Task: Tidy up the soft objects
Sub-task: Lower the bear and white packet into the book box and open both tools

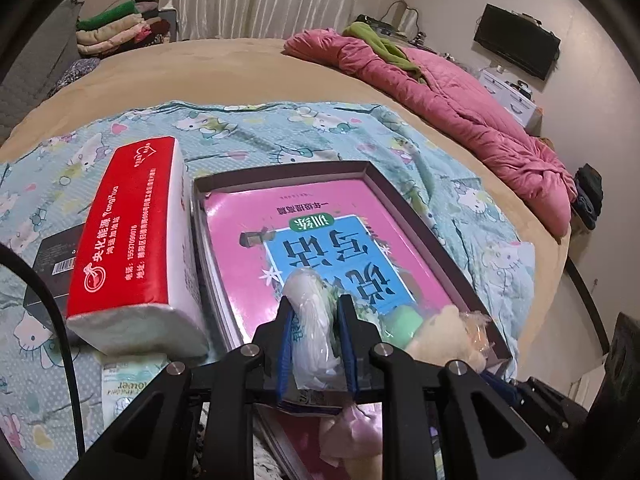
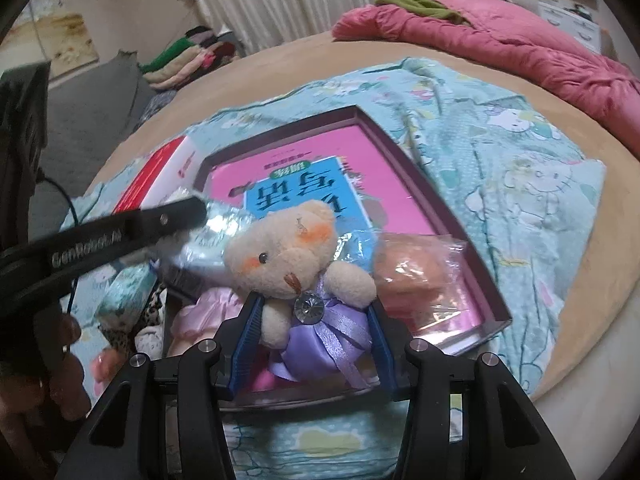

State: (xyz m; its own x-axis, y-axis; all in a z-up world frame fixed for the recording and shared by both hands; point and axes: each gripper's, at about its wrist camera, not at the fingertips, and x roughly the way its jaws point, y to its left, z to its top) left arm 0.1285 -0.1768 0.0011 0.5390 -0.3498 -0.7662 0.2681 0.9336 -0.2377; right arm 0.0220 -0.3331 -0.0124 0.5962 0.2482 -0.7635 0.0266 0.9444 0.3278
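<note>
Bear (image 2: 296, 264), cream plush in a lilac ribbon dress, clamped between the pads of our right gripper (image 2: 312, 332) over the near end of the shallow box (image 2: 420, 160); our left gripper (image 1: 314, 320) pinches a white plastic-wrapped soft item (image 1: 312, 320) above the pink book (image 1: 320, 216) lying inside that box

Your open lane is the far half of the shallow dark cardboard box (image 1: 384, 184), bare pink book cover (image 1: 248, 216). The tall red-and-white tissue pack (image 1: 132, 240) walls its left edge; a wrapped orange toy (image 2: 416, 276) crowds the near right corner.
</note>
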